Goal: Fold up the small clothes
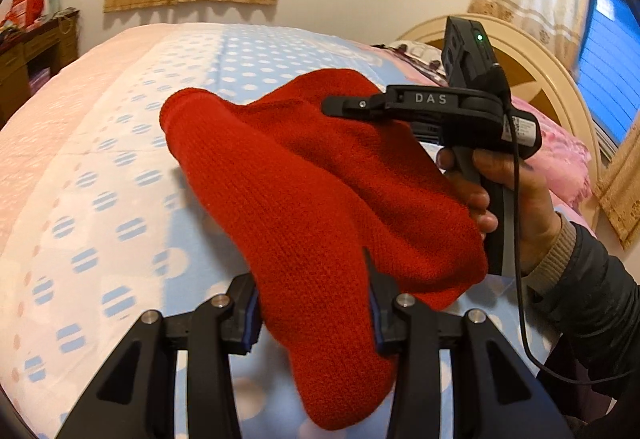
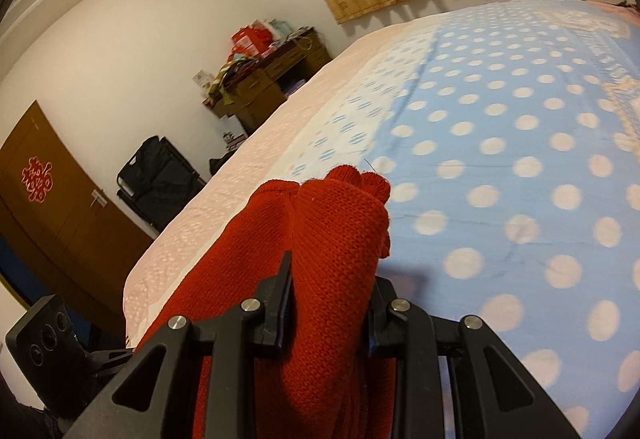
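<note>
A red knitted garment hangs in the air above the bed, stretched between both grippers. My left gripper is shut on its near edge, with the knit bunched between the two fingers. In the left wrist view the right gripper shows side-on at the garment's far right, held by a person's hand, and its tips lie against the cloth. Seen from the right wrist, my right gripper is shut on a thick fold of the same red garment, which bulges out past the fingers.
The bed has a blue sheet with white dots and a pink border. A cream headboard and pink pillow lie at the right. A wooden desk with clutter, a black folding chair and a brown door stand beyond the bed.
</note>
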Demonstrator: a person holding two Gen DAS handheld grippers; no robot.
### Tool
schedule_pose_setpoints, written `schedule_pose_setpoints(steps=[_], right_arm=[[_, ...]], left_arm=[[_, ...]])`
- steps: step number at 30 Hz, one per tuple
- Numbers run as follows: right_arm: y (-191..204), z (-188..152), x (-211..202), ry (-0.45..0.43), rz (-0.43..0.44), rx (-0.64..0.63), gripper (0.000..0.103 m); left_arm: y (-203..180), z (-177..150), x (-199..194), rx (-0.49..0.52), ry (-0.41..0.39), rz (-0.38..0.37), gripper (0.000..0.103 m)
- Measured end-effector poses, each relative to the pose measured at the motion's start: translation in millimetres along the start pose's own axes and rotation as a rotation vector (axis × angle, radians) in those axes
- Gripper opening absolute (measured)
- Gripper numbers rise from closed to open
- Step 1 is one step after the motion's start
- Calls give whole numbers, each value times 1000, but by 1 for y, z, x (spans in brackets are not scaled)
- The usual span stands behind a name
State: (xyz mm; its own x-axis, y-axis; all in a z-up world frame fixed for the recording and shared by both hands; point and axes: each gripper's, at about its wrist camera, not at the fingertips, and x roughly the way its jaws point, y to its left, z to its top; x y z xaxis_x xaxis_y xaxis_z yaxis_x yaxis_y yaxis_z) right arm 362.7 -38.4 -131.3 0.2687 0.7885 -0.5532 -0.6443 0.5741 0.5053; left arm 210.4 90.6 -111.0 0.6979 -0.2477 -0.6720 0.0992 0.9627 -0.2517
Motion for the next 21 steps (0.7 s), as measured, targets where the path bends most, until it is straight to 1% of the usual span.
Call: schedule_pose_setpoints(steps=[4,10,21], right_arm=[[15,0,20,24,24,-13,28],[33,-2,40,51,56,-28,28],[58,0,67,88,81,-47,28]], left_arm=[[8,-7,-6,-18,-4,29,42],[18,-16,-15,-55,-20,61,42],[33,-27,-24,-102,-33,87,42]])
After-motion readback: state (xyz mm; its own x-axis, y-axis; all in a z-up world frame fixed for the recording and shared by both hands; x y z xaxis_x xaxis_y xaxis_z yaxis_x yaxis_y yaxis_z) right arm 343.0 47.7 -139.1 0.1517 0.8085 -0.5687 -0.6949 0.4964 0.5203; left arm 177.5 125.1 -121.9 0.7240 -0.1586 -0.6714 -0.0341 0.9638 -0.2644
